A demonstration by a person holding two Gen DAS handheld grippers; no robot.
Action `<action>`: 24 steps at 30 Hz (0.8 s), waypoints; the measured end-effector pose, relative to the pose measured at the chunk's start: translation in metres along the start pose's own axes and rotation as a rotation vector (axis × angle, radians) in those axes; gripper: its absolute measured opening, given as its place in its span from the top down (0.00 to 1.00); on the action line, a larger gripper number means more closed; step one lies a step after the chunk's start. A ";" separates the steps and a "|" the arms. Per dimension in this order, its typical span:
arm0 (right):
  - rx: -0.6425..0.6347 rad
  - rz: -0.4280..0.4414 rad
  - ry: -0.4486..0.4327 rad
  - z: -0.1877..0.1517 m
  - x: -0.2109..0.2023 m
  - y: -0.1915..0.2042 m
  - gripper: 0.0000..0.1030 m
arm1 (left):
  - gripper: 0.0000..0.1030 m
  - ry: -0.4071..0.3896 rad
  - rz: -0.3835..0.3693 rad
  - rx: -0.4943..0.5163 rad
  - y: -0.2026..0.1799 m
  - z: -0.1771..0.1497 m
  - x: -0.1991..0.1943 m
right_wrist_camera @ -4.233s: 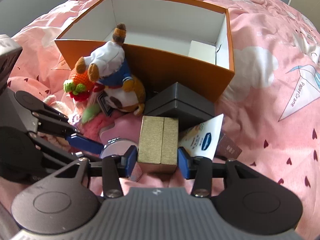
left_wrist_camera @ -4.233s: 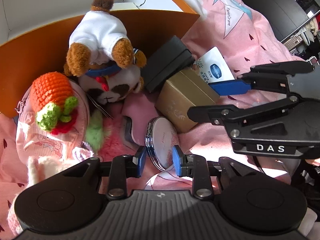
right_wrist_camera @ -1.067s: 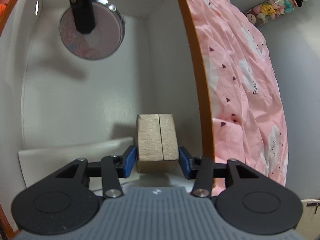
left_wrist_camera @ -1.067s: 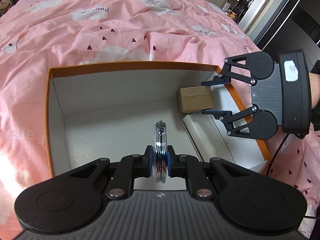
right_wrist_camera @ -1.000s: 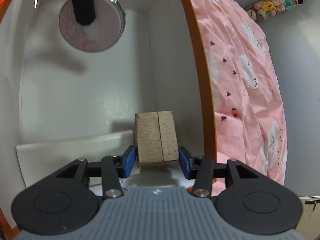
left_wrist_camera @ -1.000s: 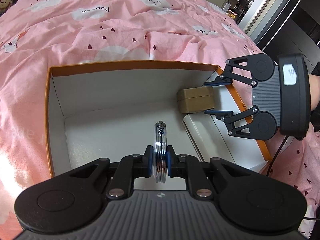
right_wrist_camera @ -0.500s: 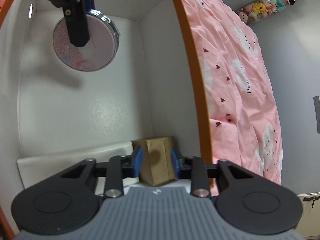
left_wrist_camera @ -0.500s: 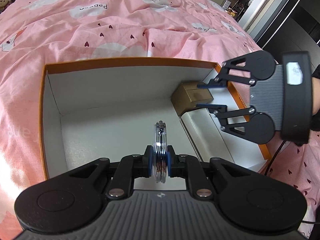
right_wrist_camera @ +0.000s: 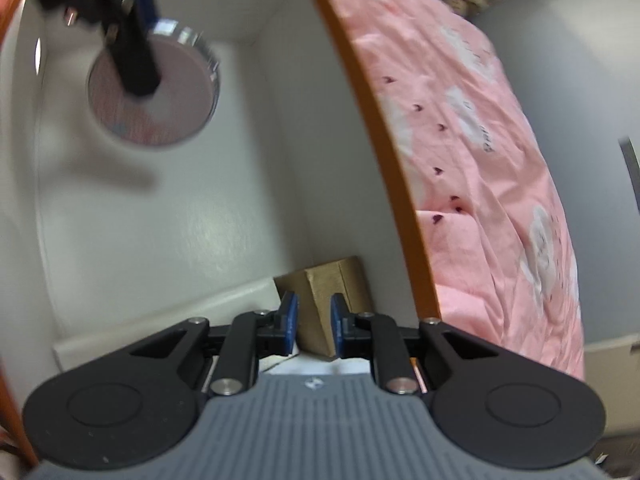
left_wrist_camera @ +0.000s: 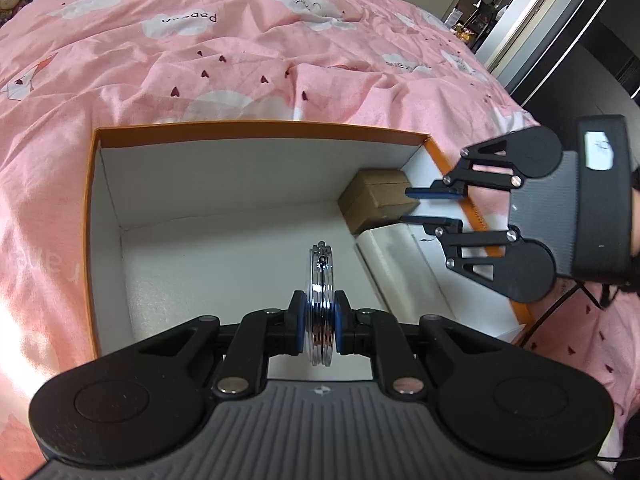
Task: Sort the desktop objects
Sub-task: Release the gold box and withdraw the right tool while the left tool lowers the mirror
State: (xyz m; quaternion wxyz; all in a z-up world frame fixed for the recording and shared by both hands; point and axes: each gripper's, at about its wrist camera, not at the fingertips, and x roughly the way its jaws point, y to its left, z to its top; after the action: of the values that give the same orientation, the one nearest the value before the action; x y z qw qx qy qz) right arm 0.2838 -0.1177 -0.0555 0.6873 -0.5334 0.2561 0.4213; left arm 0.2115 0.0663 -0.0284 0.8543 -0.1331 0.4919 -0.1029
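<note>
Nearest the lens in the left wrist view: left gripper point(left_wrist_camera: 319, 325) clenched on the compact mirror point(left_wrist_camera: 320, 292), disc held upright and edge-on, hanging above the white floor of the orange box point(left_wrist_camera: 256, 129), roughly mid-box and clear of every wall. Further in, toward the box's far right corner: gold box point(left_wrist_camera: 374, 200) sitting on the floor against the right wall, beside a white folded insert point(left_wrist_camera: 396, 272) lying along that wall. Right gripper point(left_wrist_camera: 412, 206) reaching over the box's right rim, jaws closing, blue pads just off the gold box in the left wrist view; in the right wrist view, gold box point(right_wrist_camera: 334, 300) partly between the pads, no firm press visible, so counted as released. Beyond the box, only pink bedding point(left_wrist_camera: 240, 60). Judged step: setting the mirror down inside the orange box. To do it well: lower toward open floor left of the gold box, tilt the disc flat before letting go so as not to roll or drop on its rim, keep clear of the other gripper, release only once resting.
</note>
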 end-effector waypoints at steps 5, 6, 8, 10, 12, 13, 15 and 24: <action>0.177 0.070 -0.015 -0.006 -0.024 0.001 0.81 | 0.85 0.026 -0.013 0.065 -0.012 -0.002 0.004; 0.202 0.089 -0.015 -0.008 -0.028 0.002 0.81 | 0.85 0.042 -0.019 0.086 -0.015 -0.002 0.007; 0.267 0.119 0.011 -0.013 -0.032 0.003 0.81 | 0.85 0.076 -0.030 0.110 -0.019 -0.003 0.013; 0.351 0.135 0.046 -0.019 -0.033 0.002 0.81 | 0.85 0.100 -0.030 0.110 -0.022 -0.003 0.019; 0.417 0.134 0.065 -0.024 -0.034 0.002 0.81 | 0.85 0.116 -0.035 0.091 -0.024 0.000 0.025; 0.433 0.128 0.068 -0.026 -0.035 0.003 0.81 | 0.85 0.122 -0.036 0.076 -0.024 0.003 0.028; 0.438 0.117 0.057 -0.029 -0.036 0.006 0.81 | 0.85 0.122 -0.029 0.071 -0.026 0.009 0.033; 0.461 0.101 0.006 -0.034 -0.029 -0.003 0.81 | 0.85 0.114 0.041 0.253 -0.052 0.033 0.053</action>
State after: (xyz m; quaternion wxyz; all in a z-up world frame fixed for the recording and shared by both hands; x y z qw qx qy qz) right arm 0.2750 -0.1595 -0.0407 0.7681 -0.3501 0.3739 0.3842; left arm 0.2638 0.0055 -0.0384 0.8369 -0.0083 0.5253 -0.1537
